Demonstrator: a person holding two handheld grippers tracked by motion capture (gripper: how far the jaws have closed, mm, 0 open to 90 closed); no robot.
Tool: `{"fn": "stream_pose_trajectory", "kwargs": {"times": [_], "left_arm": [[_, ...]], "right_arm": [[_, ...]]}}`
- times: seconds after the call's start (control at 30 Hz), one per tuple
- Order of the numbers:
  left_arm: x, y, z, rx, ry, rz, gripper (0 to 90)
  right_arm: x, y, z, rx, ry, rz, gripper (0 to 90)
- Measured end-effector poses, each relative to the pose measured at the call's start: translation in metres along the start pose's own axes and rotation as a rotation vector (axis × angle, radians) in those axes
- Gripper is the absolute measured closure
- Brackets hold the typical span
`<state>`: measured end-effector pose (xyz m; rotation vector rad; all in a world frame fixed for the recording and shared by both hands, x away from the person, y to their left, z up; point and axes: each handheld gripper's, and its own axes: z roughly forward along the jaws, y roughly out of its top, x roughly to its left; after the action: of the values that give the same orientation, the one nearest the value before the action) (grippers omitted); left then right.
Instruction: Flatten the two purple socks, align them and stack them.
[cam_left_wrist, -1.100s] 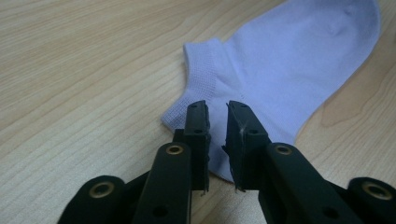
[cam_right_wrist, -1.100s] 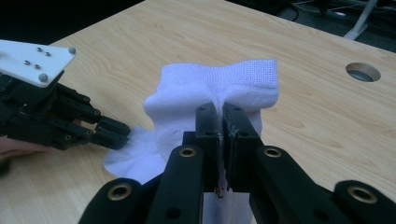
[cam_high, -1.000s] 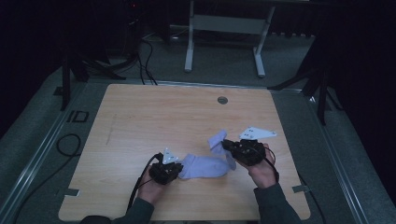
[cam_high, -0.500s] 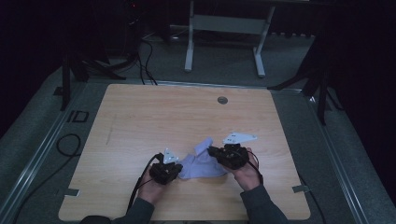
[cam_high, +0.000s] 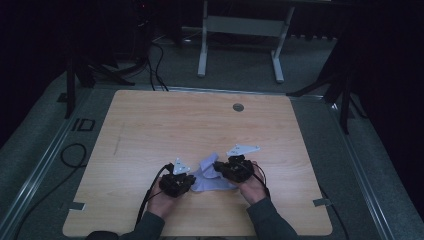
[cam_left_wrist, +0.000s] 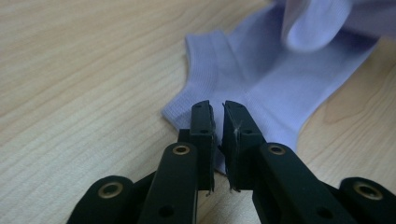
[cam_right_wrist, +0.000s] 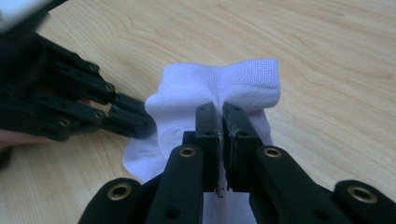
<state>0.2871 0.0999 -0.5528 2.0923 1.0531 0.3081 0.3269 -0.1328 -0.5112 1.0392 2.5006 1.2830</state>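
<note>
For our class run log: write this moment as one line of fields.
work: folding sock | left gripper: jaws just opening, at sock's edge | right gripper: shut on sock, folding it toward left | surface: wooden table

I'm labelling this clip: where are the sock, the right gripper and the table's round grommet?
sock (cam_left_wrist: 275, 88): left gripper view, flat middle.
right gripper (cam_right_wrist: 220, 119): right gripper view, between its fingertips.
grommet (cam_high: 238, 107): high view, its centre.

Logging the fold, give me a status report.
Right gripper shut on sock, end lifted. Left gripper on other end, jaws just opening, a slim gap. Table otherwise bare.
</note>
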Motion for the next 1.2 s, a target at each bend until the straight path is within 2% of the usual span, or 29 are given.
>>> {"fn": "stream_pose_trajectory", "kwargs": {"times": [0.13, 0.27, 0.4, 0.5, 0.57, 0.67, 0.77, 0.9, 0.97, 1.03, 1.07, 1.1, 1.13, 1.2], "left_arm": [[0.003, 0.005, -0.011, -0.061, -0.032, -0.021, 78.0], [-0.001, 0.008, -0.014, -0.099, -0.092, -0.035, 74.2], [-0.003, 0.011, -0.010, -0.102, -0.113, -0.044, 68.2], [-0.006, 0.012, -0.007, -0.105, -0.125, -0.044, 67.3], [-0.008, 0.013, -0.006, -0.106, -0.121, -0.043, 72.4], [-0.008, 0.014, -0.003, -0.093, -0.110, -0.032, 86.2], [-0.008, 0.014, -0.003, -0.093, -0.105, -0.038, 88.0], [-0.007, 0.014, -0.004, -0.093, -0.096, -0.041, 88.0], [-0.007, 0.013, -0.004, -0.091, -0.092, -0.039, 88.0], [-0.007, 0.013, -0.003, -0.092, -0.086, -0.041, 88.0], [-0.007, 0.013, -0.003, -0.092, -0.086, -0.041, 88.0], [-0.007, 0.013, -0.003, -0.089, -0.085, -0.042, 88.0], [-0.007, 0.013, -0.003, -0.089, -0.084, -0.043, 88.0], [-0.007, 0.013, -0.003, -0.085, -0.083, -0.039, 88.0]], "right_arm": [[0.000, -0.002, 0.003, 0.013, 0.005, -0.003, 85.5], [0.002, -0.003, 0.006, 0.018, 0.006, -0.006, 85.5], [0.004, -0.004, 0.009, 0.022, 0.012, -0.016, 85.5], [0.006, -0.005, 0.010, 0.027, 0.014, -0.025, 85.5], [0.006, -0.005, 0.011, 0.032, 0.016, -0.023, 85.5], [0.006, -0.005, 0.012, 0.051, 0.031, -0.032, 84.0], [0.008, -0.004, 0.009, 0.055, 0.045, -0.042, 78.5], [0.008, 0.002, -0.009, 0.001, 0.049, -0.052, 73.2], [0.004, 0.005, -0.021, -0.026, 0.022, -0.061, 73.6], [0.000, 0.004, -0.033, -0.032, -0.026, -0.075, 78.0], [0.000, 0.004, -0.033, -0.032, -0.026, -0.075, 78.0], [-0.003, 0.003, -0.038, -0.022, -0.059, -0.087, 80.1], [-0.010, -0.006, -0.042, 0.026, -0.134, -0.117, 83.6], [-0.015, -0.016, -0.040, 0.077, -0.176, -0.128, 84.4]]}}
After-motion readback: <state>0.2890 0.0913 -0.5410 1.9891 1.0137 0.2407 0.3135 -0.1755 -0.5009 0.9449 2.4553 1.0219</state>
